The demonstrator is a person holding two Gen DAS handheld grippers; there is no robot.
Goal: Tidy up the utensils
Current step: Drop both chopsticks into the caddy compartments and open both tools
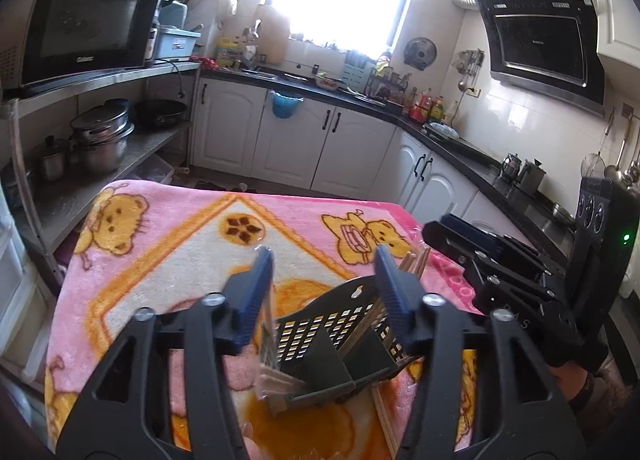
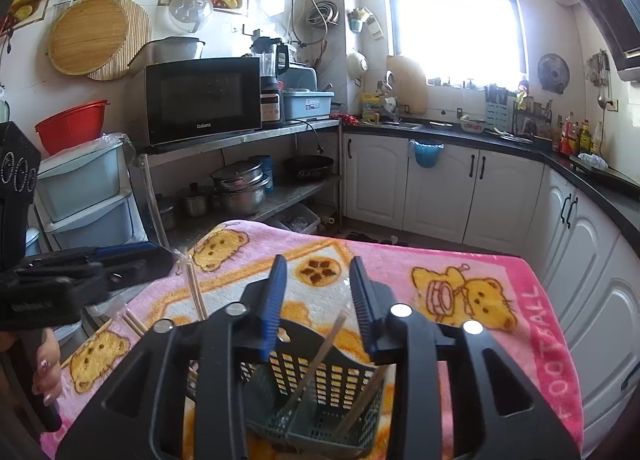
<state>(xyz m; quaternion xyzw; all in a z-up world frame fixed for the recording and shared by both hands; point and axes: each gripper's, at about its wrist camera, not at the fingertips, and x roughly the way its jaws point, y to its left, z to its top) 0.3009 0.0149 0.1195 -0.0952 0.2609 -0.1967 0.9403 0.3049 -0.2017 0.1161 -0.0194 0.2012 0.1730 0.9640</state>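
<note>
A: Where is the basket in relation to the left claw [image 1: 324, 260]?

B: The dark basket [image 1: 332, 324] sits just below and between its two blue fingers [image 1: 260, 284], on the pink bear blanket [image 1: 160, 244]. The jaws stand wide apart, gripping nothing. A clear-wrapped bundle of chopsticks [image 1: 276, 380] leans in the basket's left section, under the left finger.

A: And the right claw [image 2: 318, 284]?

B: It hangs over the same basket [image 2: 316, 376], jaws parted but narrower, with nothing pressed between the pads. Two chopsticks [image 2: 320, 356] stand tilted in the section right beneath it.

A: Anything outside the basket?

B: Yes. To the left of the right claw, loose chopsticks [image 2: 196, 292] lie on the blanket, near the other claw's tip. From the left claw's camera, more chopstick tips [image 1: 416, 260] poke up past its right finger; whether they rest in the basket or behind it is hard to judge.

A: Is the person visible?

B: Only a hand [image 2: 46, 376] gripping the left claw's handle, at the picture's left edge.
</note>
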